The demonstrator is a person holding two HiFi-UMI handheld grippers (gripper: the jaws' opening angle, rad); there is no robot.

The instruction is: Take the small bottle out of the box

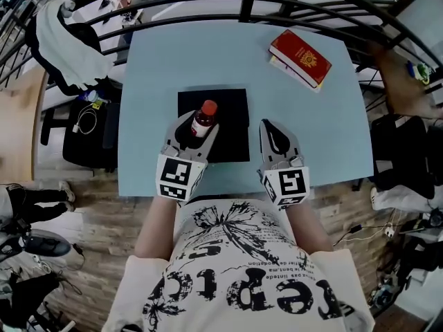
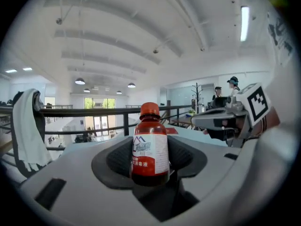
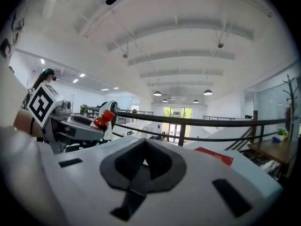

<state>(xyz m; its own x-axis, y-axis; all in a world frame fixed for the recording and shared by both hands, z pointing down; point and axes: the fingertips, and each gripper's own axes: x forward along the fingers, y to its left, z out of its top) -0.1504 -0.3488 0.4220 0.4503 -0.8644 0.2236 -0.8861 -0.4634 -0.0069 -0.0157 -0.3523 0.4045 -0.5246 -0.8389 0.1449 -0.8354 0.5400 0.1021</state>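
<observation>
The small brown bottle (image 1: 203, 120) with a red cap and a red-and-white label stands upright between the jaws of my left gripper (image 1: 199, 131), which is shut on its body. It is held over the black box (image 1: 232, 133) near the front of the light blue table (image 1: 152, 61). In the left gripper view the bottle (image 2: 149, 147) fills the middle, with dark pads (image 2: 186, 157) against its sides. My right gripper (image 1: 271, 128) hovers just right of the box, shut with nothing in it; its pads (image 3: 157, 161) meet. The right gripper view catches the bottle's cap (image 3: 104, 118) at the left.
A red book (image 1: 300, 58) lies on the table's far right corner. A black railing (image 1: 242, 5) runs behind the table, with a white cloth (image 1: 59, 40) draped on it at the left. A black bag (image 1: 86, 130) sits on the floor to the left.
</observation>
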